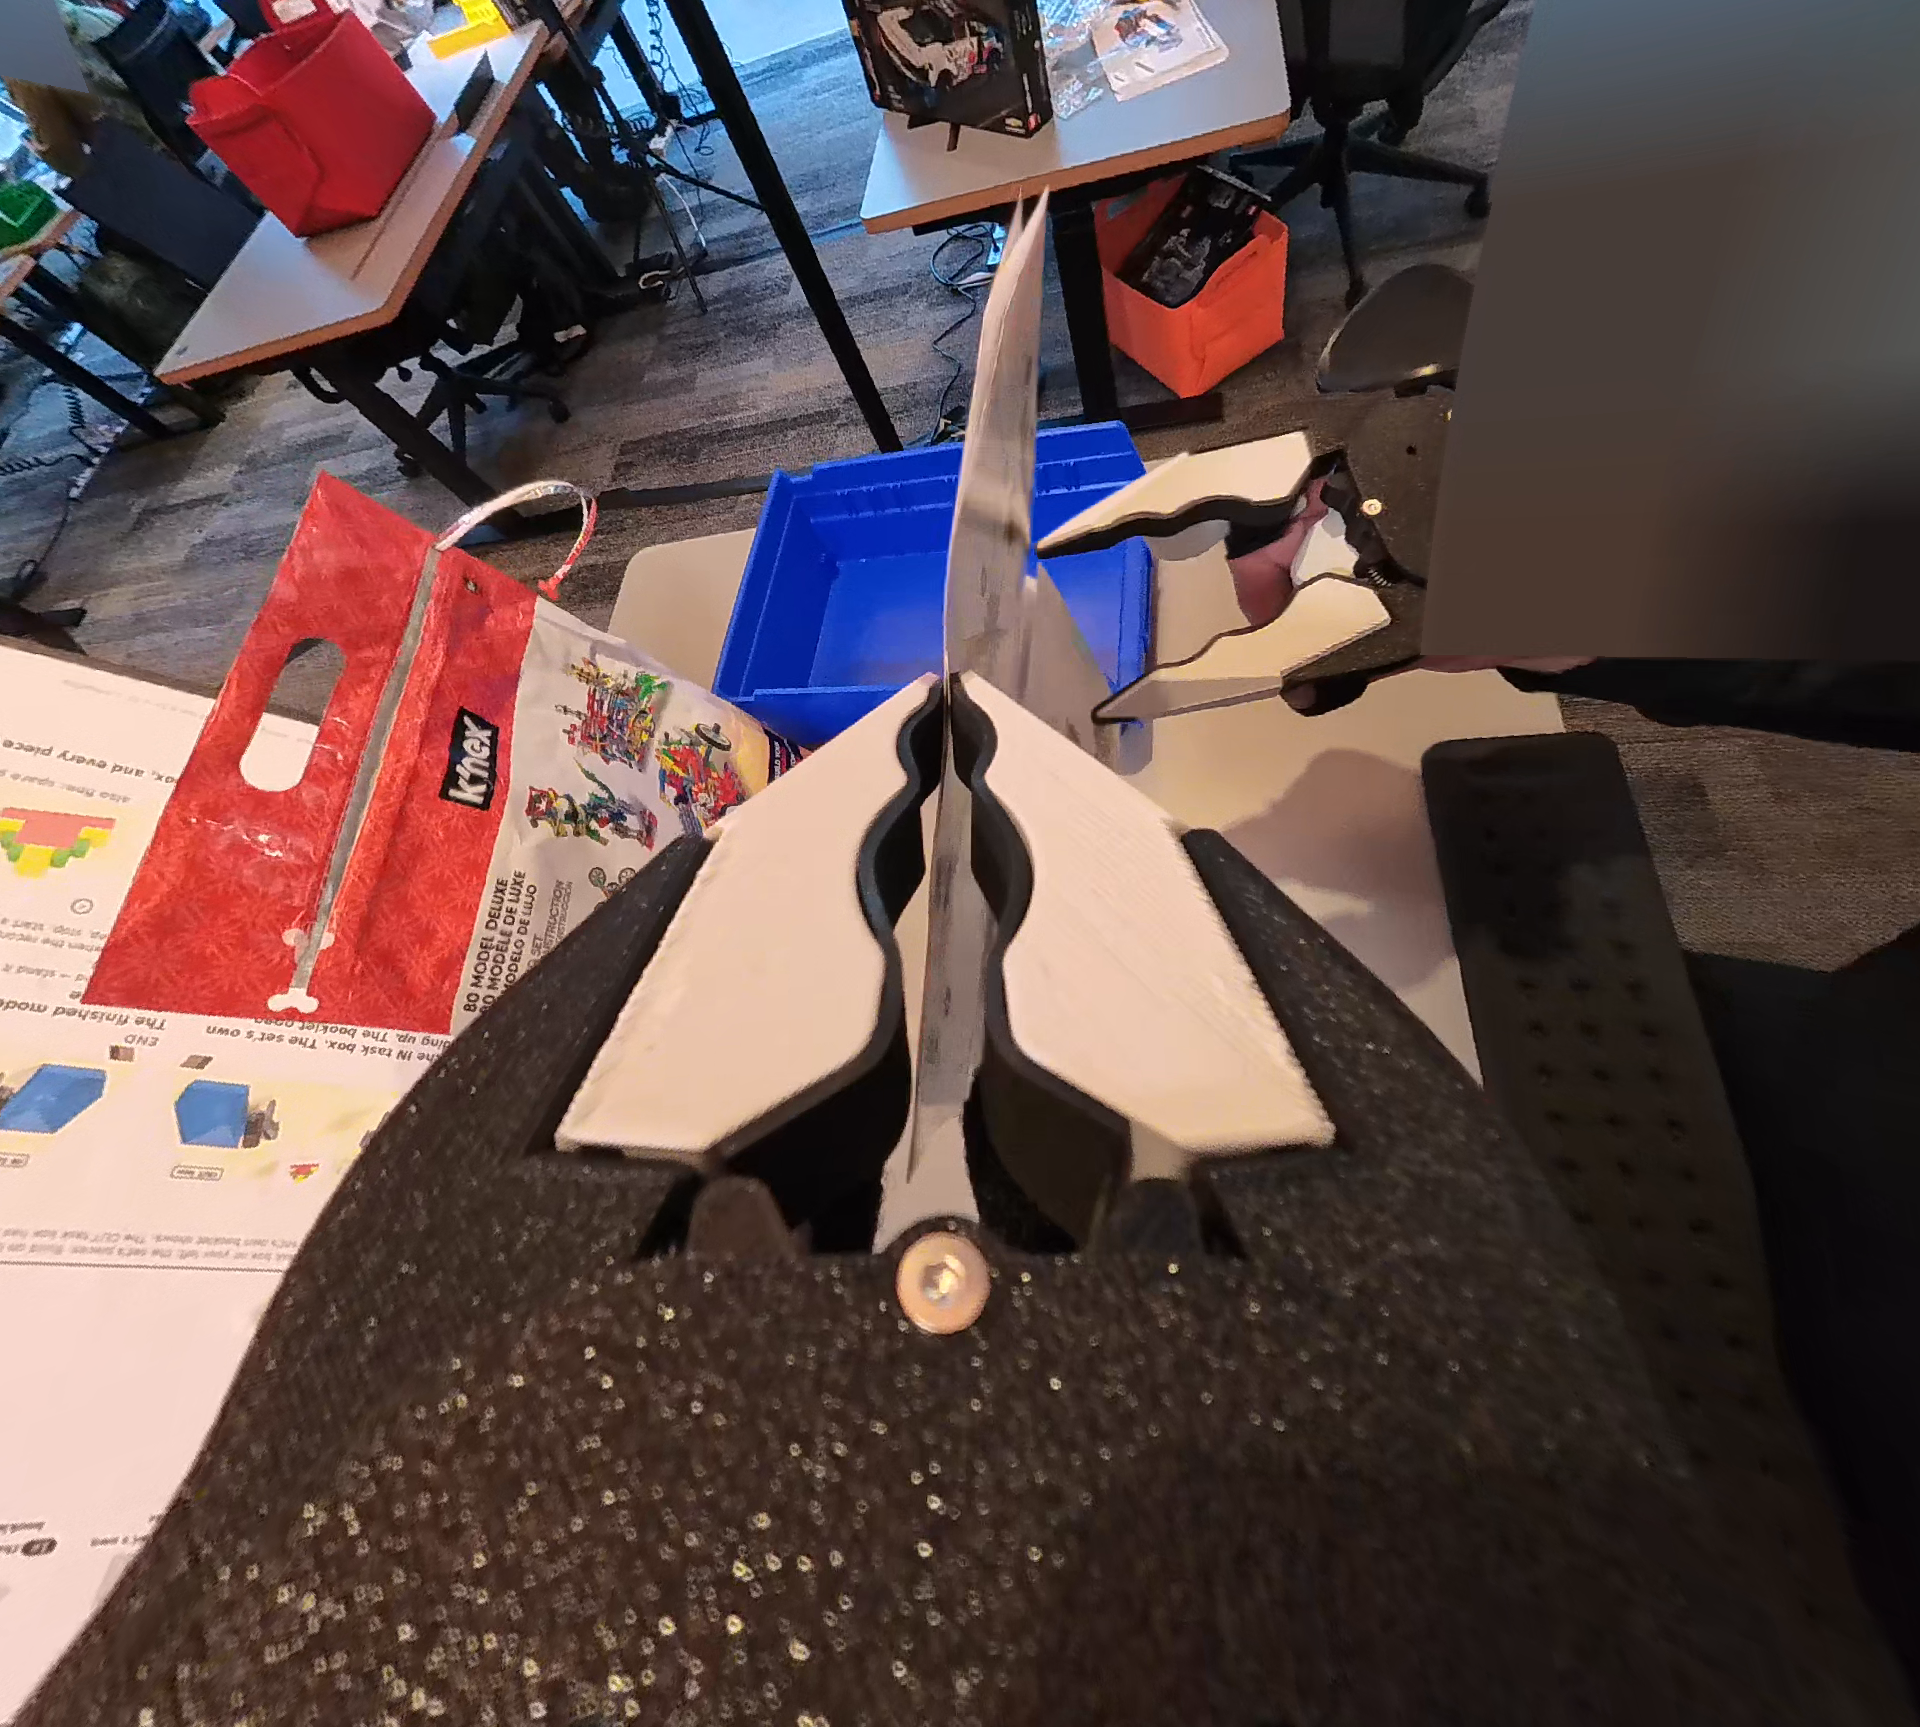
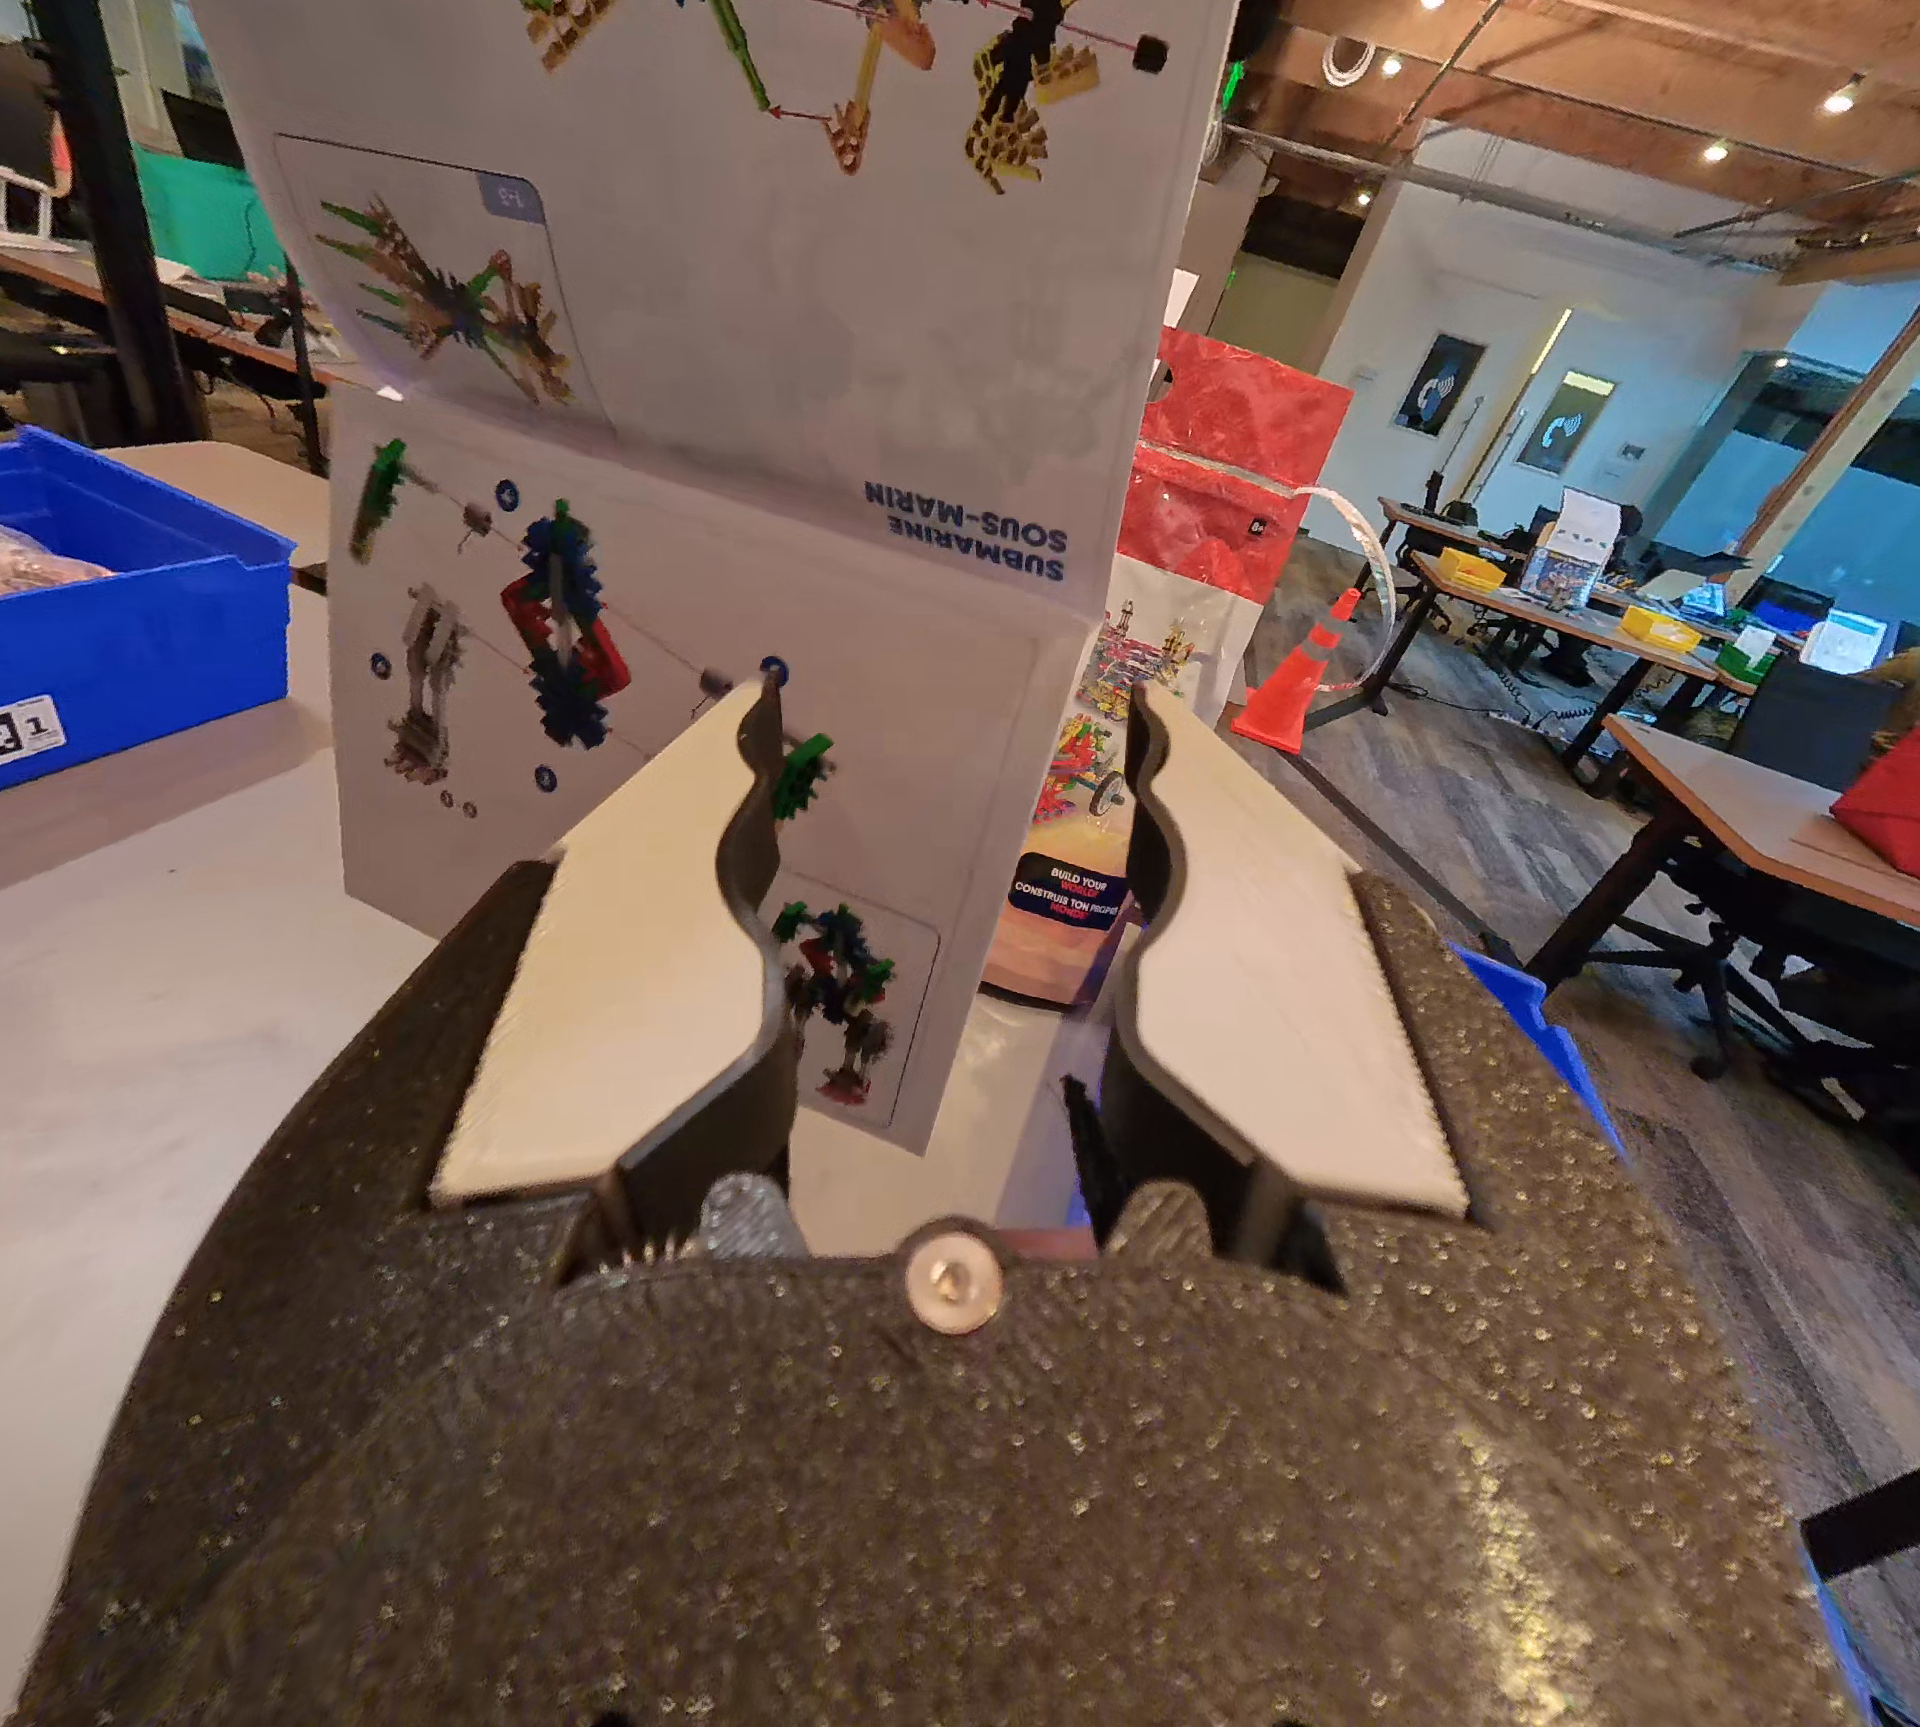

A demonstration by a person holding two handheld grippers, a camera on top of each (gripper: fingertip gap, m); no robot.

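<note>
My left gripper (image 1: 948,690) is shut on a thin instruction booklet (image 1: 997,472), held edge-on and upright above the white table (image 1: 1340,804). In the right wrist view the same booklet (image 2: 727,327) faces me with its pages of coloured building diagrams. My right gripper (image 2: 951,690) is open and empty, its fingers just in front of the booklet's lower page. It also shows in the left wrist view (image 1: 1081,628), open, to the right of the booklet. A red and white toy bag (image 1: 416,773) lies on the table to the left.
A blue bin (image 1: 852,597) sits on the table behind the booklet; it also shows in the right wrist view (image 2: 135,617). A printed sheet (image 1: 125,1054) lies at the left. A black chair armrest (image 1: 1579,1002) is at the right. Desks, chairs and an orange cone (image 2: 1299,680) stand beyond. One gripper's finger ends stand about 15 centimeters off the other's.
</note>
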